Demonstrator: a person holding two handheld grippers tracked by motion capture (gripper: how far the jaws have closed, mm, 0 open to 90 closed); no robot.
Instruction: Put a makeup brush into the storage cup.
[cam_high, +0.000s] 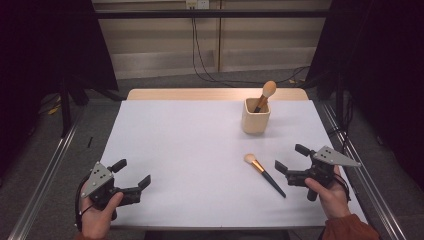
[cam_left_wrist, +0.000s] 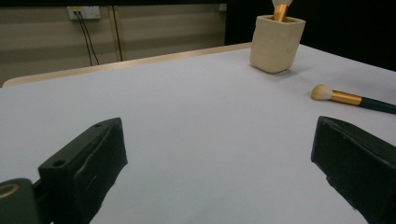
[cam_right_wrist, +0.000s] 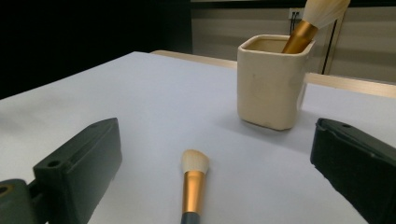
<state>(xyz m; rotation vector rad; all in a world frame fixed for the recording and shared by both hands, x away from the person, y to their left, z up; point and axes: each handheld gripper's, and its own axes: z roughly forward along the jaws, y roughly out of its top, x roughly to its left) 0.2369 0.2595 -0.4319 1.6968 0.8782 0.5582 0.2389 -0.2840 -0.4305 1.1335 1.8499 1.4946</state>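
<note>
Brush (cam_high: 264, 174) lies flat on the white table (cam_high: 190, 150), bristles toward the cup (cam_high: 256, 116), just beside the right gripper (cam_high: 291, 159), whose jaws stand wide apart and hold nothing. A second brush (cam_high: 265, 95) leans in the cup near the far edge. The left gripper (cam_high: 134, 174), also spread and bare, hovers at the near left edge, broad bare tabletop between them.

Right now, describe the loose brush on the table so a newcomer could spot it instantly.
Start at the cream square cup toward the far right of the white table. Nearer the person, the loose brush lies flat, just left of the open right gripper. Unlike the brush standing in the cup, it lies on the table, with pale bristles, a gold ferrule and a dark handle.
</note>
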